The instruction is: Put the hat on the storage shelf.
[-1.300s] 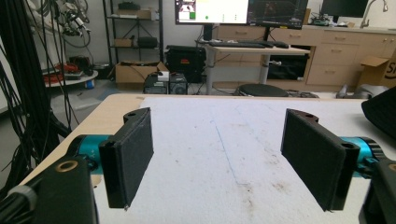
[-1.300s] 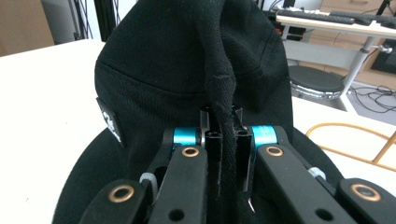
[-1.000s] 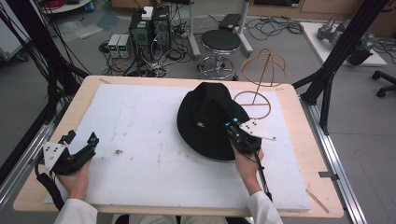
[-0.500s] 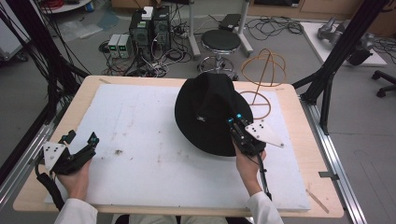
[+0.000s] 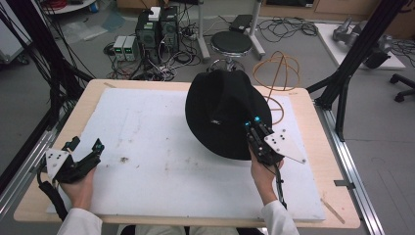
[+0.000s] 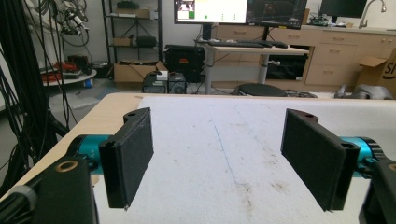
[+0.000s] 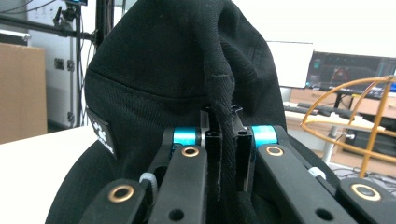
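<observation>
A lab room cluttered with cables and computer boxes lies behind the bench [image 5: 313, 122], whose top carries a white pad [image 5: 156, 127]. At the near left corner the left gripper [image 5: 85, 155] rests low on the pad, its jaws spread wide with nothing but bare pad between them. Well off to its right, the right gripper [image 5: 252, 128] has its jaws pressed together on a fold of the black hat [image 5: 220, 107], pinching the near brim, so the hat rises just ahead of and above that gripper, tilted up off the pad. Just beyond the hat, on the far right, stands a gold wire hat stand [image 5: 276, 73]. The step in hand looks like carrying the hat; the next move probably calls for lifting it higher and steering it over that stand.
</observation>
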`<state>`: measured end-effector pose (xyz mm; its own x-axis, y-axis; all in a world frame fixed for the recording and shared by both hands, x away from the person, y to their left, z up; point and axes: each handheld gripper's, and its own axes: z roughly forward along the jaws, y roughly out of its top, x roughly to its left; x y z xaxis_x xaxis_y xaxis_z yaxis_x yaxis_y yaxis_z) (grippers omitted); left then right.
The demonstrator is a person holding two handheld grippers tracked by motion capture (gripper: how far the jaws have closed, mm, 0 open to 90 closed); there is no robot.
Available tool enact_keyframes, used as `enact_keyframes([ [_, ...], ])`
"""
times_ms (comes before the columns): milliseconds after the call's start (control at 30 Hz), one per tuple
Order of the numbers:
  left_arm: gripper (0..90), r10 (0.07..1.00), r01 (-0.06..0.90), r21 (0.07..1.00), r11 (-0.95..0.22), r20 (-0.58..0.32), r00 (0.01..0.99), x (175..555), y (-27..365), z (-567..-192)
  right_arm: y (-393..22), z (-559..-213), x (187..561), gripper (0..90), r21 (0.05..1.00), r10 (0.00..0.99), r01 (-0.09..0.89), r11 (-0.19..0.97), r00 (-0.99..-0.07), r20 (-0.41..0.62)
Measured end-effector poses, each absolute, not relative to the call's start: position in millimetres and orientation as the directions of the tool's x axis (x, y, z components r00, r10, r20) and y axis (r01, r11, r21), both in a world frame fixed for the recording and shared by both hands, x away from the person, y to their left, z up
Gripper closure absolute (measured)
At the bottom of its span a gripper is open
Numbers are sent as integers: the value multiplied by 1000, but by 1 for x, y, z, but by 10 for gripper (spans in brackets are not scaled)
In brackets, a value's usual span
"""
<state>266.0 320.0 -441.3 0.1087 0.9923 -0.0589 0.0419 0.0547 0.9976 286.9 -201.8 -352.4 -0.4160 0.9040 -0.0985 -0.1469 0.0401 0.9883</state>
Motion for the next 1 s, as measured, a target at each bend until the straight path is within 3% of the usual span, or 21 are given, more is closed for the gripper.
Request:
enact_keyframes([
  [400, 255, 991, 46, 997, 66, -71, 115, 267, 320, -442, -212, -337, 277, 878, 976, 927, -217, 31, -358, -109],
  [1000, 255, 990, 46, 996, 70, -75, 123, 269, 318, -442, -254, -311, 264, 878, 949, 975, -314, -25, -219, -47],
])
